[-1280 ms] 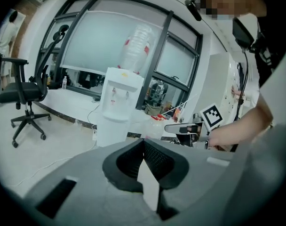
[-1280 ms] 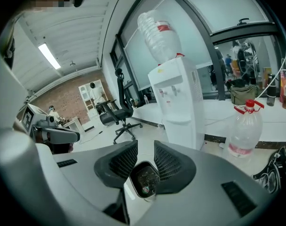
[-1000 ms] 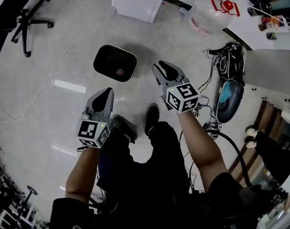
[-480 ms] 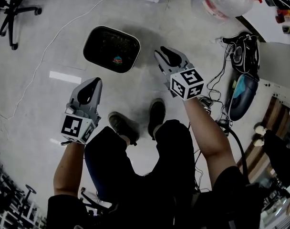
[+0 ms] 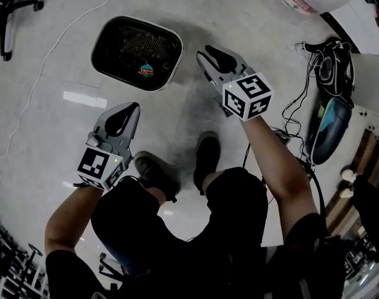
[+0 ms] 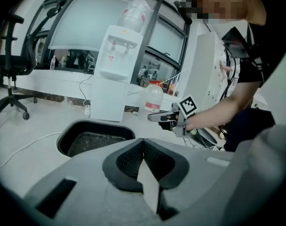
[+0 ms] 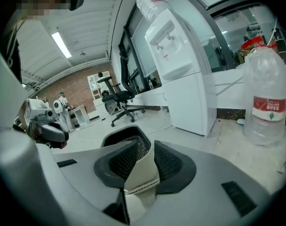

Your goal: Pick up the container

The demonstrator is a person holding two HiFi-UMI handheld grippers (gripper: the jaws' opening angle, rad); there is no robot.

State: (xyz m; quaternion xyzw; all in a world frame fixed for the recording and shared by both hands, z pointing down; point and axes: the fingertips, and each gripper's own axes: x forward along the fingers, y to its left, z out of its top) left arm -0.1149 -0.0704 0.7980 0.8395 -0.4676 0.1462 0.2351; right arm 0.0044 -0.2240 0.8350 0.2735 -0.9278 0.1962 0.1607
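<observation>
The container [image 5: 136, 52] is a black tub with a white rim, standing on the pale floor ahead of the person's shoes. It has a small coloured label inside. It also shows in the left gripper view as the container [image 6: 93, 138] and in the right gripper view as the container [image 7: 126, 138]. My left gripper [image 5: 128, 108] hangs in the air short of its near edge, jaws shut and empty [image 6: 143, 142]. My right gripper [image 5: 207, 55] is held just right of the rim, apart from it. Its jaws [image 7: 144, 145] stand slightly open with nothing between them.
A white water dispenser [image 6: 115, 74] stands beyond the container, with a large water bottle [image 7: 265, 98] on the floor beside it. An office chair [image 5: 9, 5] is at the far left. Cables and a dark bag [image 5: 330, 104] lie to the right.
The view has moved forward, so the container sits larger and lower in the frame. Both grippers are nearer to it; the right one has come up beside its right rim.
</observation>
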